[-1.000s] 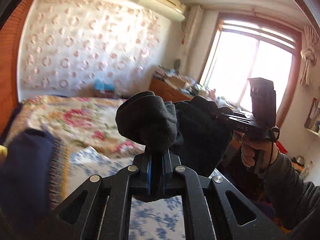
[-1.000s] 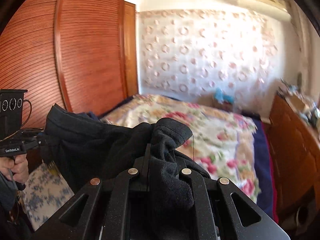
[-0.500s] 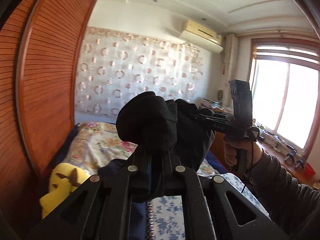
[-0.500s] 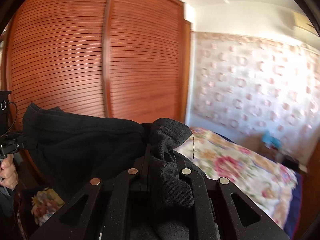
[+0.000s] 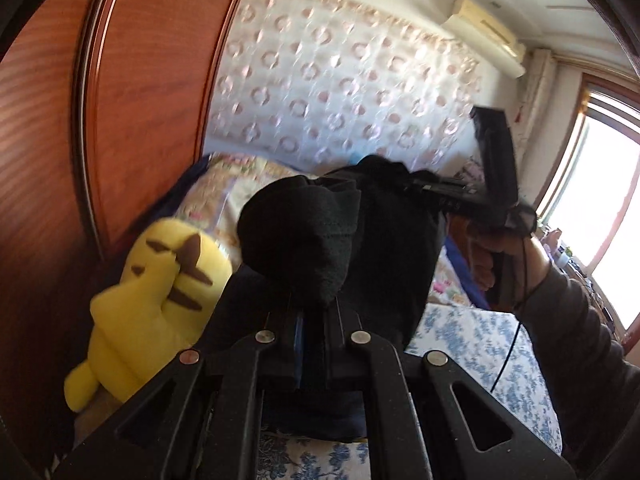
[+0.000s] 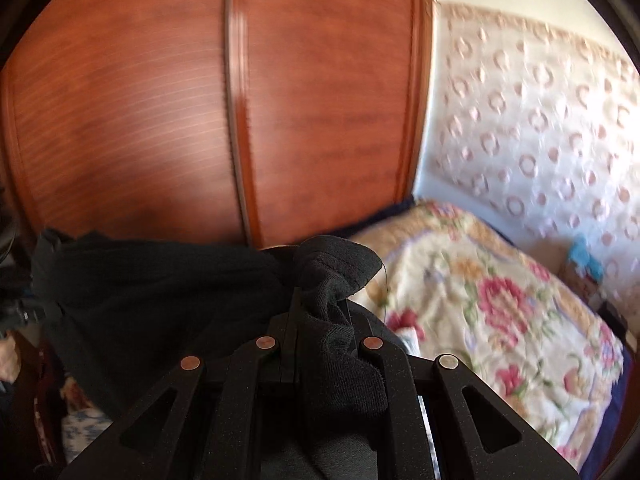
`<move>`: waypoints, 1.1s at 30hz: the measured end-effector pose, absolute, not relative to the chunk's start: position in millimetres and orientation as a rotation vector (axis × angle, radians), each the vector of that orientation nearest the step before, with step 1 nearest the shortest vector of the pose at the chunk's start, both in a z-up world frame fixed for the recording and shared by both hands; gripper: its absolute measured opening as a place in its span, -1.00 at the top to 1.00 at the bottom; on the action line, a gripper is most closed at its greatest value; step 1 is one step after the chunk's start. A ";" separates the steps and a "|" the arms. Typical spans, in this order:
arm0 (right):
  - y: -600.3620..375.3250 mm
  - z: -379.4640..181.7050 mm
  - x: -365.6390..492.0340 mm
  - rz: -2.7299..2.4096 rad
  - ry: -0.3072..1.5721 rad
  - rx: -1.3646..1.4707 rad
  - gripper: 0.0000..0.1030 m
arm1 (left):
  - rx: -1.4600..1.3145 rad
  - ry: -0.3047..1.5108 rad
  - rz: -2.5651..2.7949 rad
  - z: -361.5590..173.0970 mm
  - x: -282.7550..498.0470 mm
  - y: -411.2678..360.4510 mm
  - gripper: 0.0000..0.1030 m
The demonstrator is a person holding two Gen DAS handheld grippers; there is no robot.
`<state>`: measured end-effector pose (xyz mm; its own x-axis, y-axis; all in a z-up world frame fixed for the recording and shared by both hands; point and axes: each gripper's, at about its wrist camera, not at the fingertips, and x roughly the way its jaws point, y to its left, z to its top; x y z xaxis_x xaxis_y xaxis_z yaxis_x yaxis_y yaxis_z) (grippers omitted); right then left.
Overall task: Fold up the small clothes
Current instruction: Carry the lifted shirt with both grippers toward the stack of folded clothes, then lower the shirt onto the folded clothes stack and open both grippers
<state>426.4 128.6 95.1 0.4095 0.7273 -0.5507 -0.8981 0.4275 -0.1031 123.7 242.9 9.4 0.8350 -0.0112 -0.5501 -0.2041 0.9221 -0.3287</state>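
Observation:
A small black garment (image 5: 384,248) hangs stretched in the air between both grippers. My left gripper (image 5: 310,312) is shut on one bunched corner of it. My right gripper (image 6: 320,316) is shut on the other corner, and the black garment (image 6: 160,292) spreads away to the left of it. In the left wrist view the right gripper (image 5: 404,188) shows at the cloth's far top edge, held by a hand in a grey sleeve. The garment's lower part is hidden behind the gripper bodies.
A yellow plush toy (image 5: 160,292) lies at the left by the wooden wardrobe (image 6: 200,100). A blue-and-white floral cloth (image 5: 480,344) lies below. A flowered bedspread (image 6: 500,312) covers the bed on the right. A window (image 5: 600,208) is far right.
Both grippers have swung left towards the wardrobe and tilted down, still holding the garment. The yellow plush toy is now larger and closer in the left wrist view.

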 end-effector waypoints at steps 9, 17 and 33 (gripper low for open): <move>179.2 75.1 456.7 1.015 0.480 -0.438 0.67 | -0.450 0.641 0.167 -29.1 135.0 264.7 0.84; 117.4 67.2 430.6 0.817 0.450 -0.338 -0.07 | -0.348 0.652 0.188 -33.5 134.0 250.0 0.26; -7.2 56.0 285.1 0.808 0.398 -0.197 -0.09 | -0.134 0.480 0.157 6.8 88.4 188.0 -0.58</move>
<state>285.1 -7.2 56.0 0.6222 0.6616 -0.4185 -0.7349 0.6779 -0.0208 88.4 188.0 6.8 0.8752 0.1181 -0.4691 -0.1810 0.9792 -0.0913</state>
